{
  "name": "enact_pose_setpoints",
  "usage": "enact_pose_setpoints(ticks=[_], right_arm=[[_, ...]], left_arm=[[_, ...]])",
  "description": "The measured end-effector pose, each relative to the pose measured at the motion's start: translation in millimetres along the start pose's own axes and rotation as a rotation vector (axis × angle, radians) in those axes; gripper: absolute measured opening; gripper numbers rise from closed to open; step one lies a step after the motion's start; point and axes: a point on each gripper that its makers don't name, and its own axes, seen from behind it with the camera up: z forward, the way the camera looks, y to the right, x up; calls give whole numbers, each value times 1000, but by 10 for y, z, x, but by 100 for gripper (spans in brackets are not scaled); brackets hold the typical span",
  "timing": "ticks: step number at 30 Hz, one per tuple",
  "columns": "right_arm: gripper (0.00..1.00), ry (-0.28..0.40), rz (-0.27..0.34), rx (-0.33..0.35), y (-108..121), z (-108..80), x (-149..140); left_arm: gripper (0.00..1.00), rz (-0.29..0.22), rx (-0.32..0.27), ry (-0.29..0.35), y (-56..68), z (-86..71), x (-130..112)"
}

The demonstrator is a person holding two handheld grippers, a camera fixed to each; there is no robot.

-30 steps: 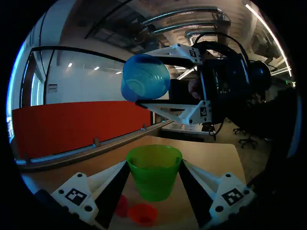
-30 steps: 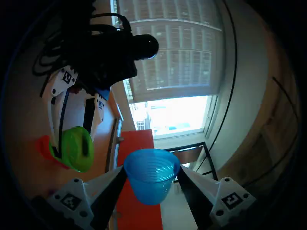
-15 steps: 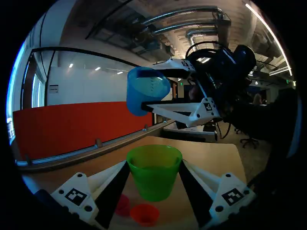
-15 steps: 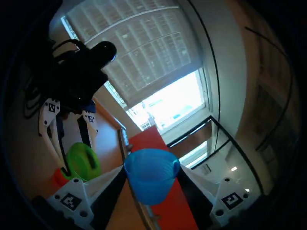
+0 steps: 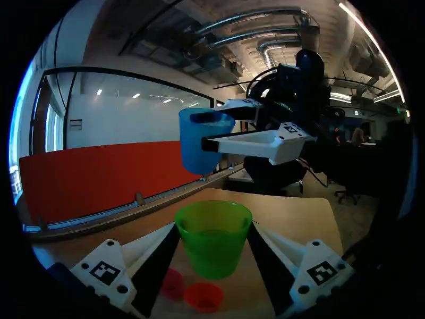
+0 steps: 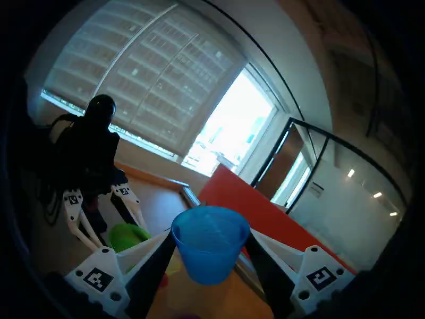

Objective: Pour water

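Low in the left gripper view, a small red cup (image 5: 204, 296) sits on the table (image 5: 297, 212). The left gripper (image 5: 214, 234) has its jaws closed on the green cup (image 5: 214, 250), which is upright with its mouth up, low over the table. Above it hangs the blue cup (image 5: 204, 139), near upright with its mouth up. The right gripper (image 5: 210, 127) reaches in from the right, its jaws closed on the blue cup.

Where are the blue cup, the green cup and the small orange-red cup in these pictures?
blue cup (image 6: 210, 258): right gripper view, on its outer wall.
green cup (image 5: 213, 258): left gripper view, on its outer wall.
small orange-red cup (image 5: 204, 292): left gripper view, inside its mouth.
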Motion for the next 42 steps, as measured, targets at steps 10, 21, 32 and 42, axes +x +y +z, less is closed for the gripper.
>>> enact_pose_setpoints(ticks=[10, 21, 32, 42], right_arm=[[91, 8, 266, 50, -59, -24, 37], [91, 2, 404, 82, -61, -42, 68], [91, -45, 441, 97, -99, -72, -63], [92, -95, 447, 99, -99, -118, -288]], left_arm=[[86, 5, 5, -11, -13, -35, -9], [86, 4, 12, -26, -59, -61, -32], [86, 5, 21, -72, -102, -90, -109], [86, 5, 29, -148, -212, -174, -280]])
